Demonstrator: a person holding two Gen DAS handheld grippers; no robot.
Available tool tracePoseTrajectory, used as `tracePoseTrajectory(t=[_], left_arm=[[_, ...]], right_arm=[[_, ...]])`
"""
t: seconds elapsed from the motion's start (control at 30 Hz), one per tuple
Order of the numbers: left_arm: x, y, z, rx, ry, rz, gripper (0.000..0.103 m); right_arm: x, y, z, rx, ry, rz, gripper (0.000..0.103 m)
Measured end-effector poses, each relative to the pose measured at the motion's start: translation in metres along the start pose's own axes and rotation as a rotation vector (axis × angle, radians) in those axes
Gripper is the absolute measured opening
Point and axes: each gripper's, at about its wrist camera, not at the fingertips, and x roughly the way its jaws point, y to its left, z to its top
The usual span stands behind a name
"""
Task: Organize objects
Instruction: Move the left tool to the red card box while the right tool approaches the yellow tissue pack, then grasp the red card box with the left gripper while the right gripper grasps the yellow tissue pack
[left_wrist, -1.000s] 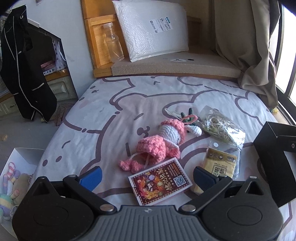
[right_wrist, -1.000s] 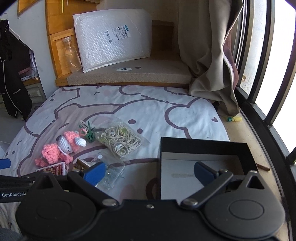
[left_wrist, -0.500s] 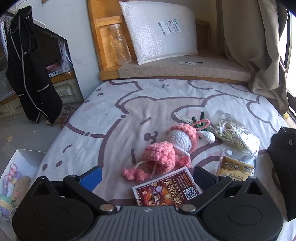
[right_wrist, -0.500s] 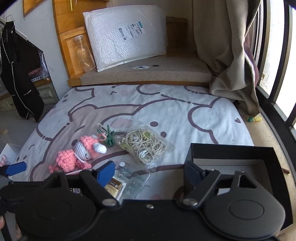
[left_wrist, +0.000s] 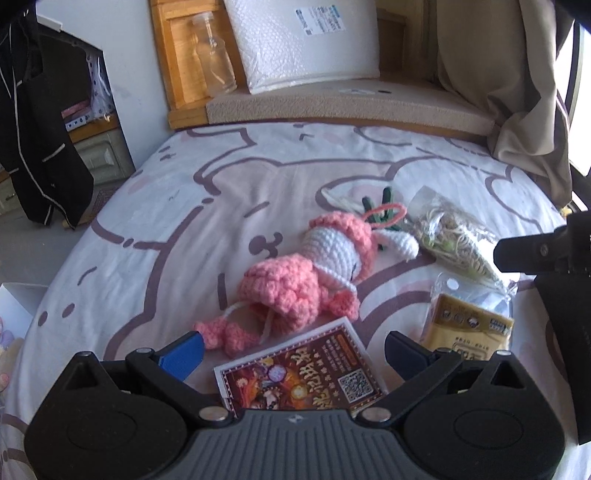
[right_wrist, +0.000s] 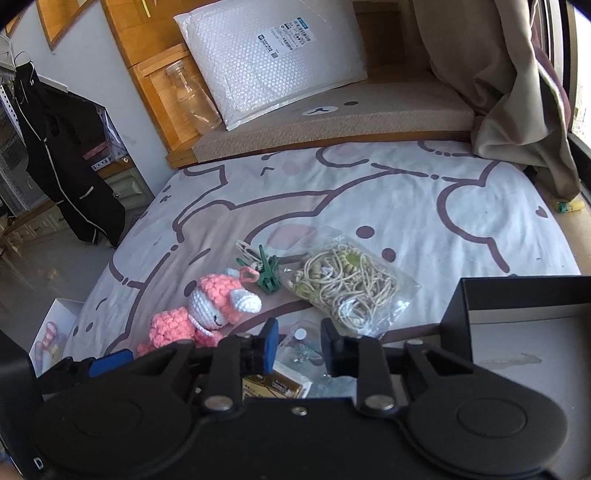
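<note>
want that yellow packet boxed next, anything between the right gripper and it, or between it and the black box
Nothing visible. The right gripper, jaws closing, hangs just over the yellow packet; only bare sheet lies between it and the black box.

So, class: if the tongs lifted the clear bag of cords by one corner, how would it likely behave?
The bag of cords would probably sag, since its thin film already lies crumpled on the bedsheet. The loose cords would likely slide toward the low end. The glossy film may also slip between the pads.
</note>
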Motion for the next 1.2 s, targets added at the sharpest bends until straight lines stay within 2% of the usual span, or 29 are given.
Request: tracePoseTrajectory(t=[0.17,0.3,0.63,0.83,1.0,1.1,1.2], left_arm=[[0.007,0.013,-0.005,-0.078,0.044,-0.033,0.103],[0.008,0.015,-0.008,-0.094,0.062,-0.042,0.103],[0.007,0.037,-0.015,-0.201,0.128,-0.021,0.103],[0.006,0.044,-0.016,-0.231,0.14,-0.022,0.102],[0.005,0.043,-0.016,-0.224,0.135,-0.02,0.097],[0.003,0.04,-0.015,-0.207,0.127,-0.024,0.091],[0.002,0.043,-0.015,-0.205,0.132,-0.011,0.09]], right_arm=[[0.015,0.002,-0.004,-0.012,0.041,0.018,0.023],[0.021,0.002,-0.011,-0.02,0.073,0.027,0.022],[0.01,-0.003,-0.043,-0.048,0.148,0.025,0.022],[0.0,0.005,-0.057,-0.116,0.183,0.078,0.025],[-0.002,0.012,-0.052,-0.224,0.171,0.092,0.032],[0.007,0.008,-0.04,-0.217,0.17,0.102,0.034],[0.019,0.004,-0.035,-0.197,0.188,0.133,0.036]])
